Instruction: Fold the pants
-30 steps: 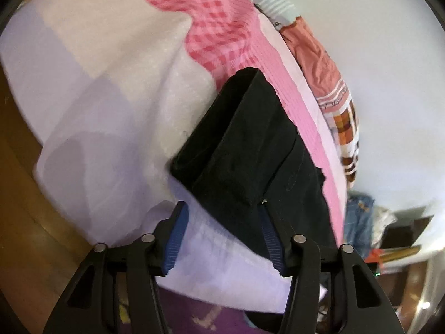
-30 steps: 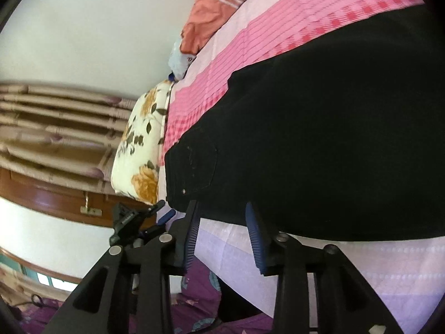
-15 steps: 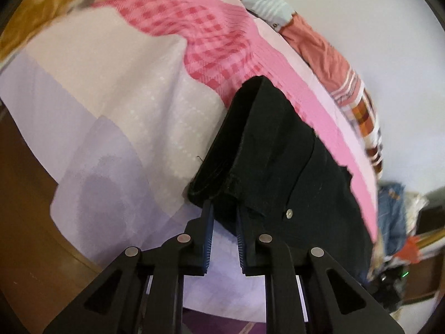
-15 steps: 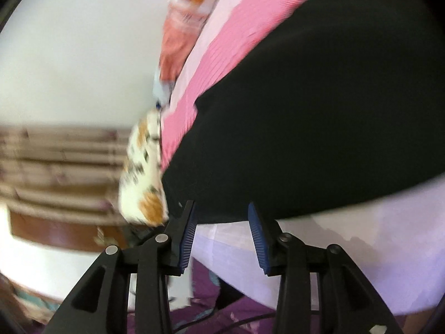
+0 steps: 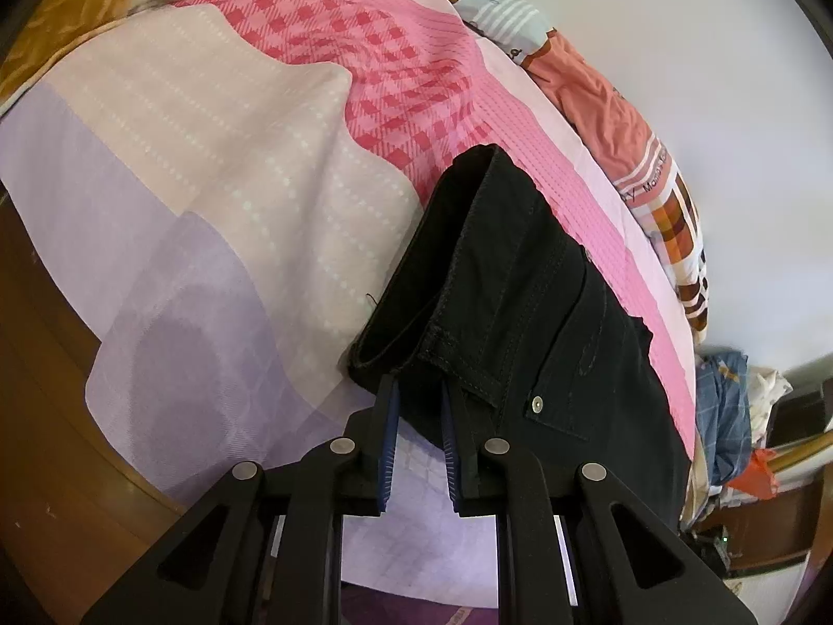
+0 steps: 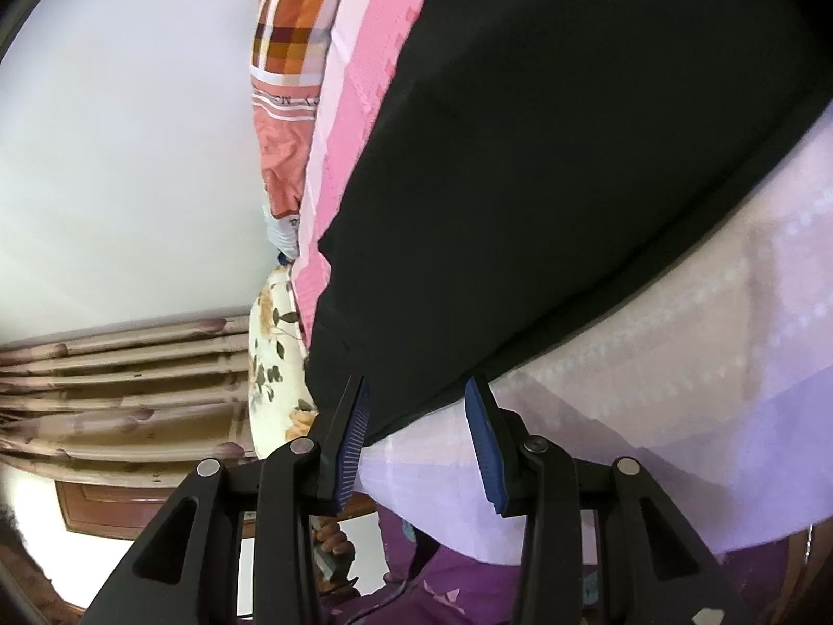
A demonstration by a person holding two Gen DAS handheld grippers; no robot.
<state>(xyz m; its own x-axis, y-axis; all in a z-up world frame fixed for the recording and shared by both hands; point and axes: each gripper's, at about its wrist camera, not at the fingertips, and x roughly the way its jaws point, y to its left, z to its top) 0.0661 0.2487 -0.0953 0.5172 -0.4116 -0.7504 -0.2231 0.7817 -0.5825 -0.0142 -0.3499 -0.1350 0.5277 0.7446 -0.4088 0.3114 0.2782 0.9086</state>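
Black pants point(image 5: 526, 312) lie on a bed with a pink, lilac and cream sheet point(image 5: 208, 198). In the left wrist view my left gripper point(image 5: 419, 406) is shut on the near corner of the pants, at the waistband end beside a metal rivet point(image 5: 537, 404); the cloth stands up as a raised fold above the jaws. In the right wrist view my right gripper point(image 6: 416, 416) is open, its blue pads point(image 6: 481, 427) straddling the near edge of the pants point(image 6: 546, 156), which fill the upper right. Cloth lies between the jaws, not pinched.
Striped and checked clothes point(image 5: 651, 172) are piled along the far side of the bed by the white wall. A floral pillow point(image 6: 276, 364) and curtains point(image 6: 114, 390) lie at the bed's end. The wooden bed frame point(image 5: 47, 364) runs at left. More clothes point(image 5: 729, 416) sit at right.
My left gripper closed on the pants' corner and lifted it into a raised fold. My right gripper stayed open and shifted along the pants' near edge, the view rotating.
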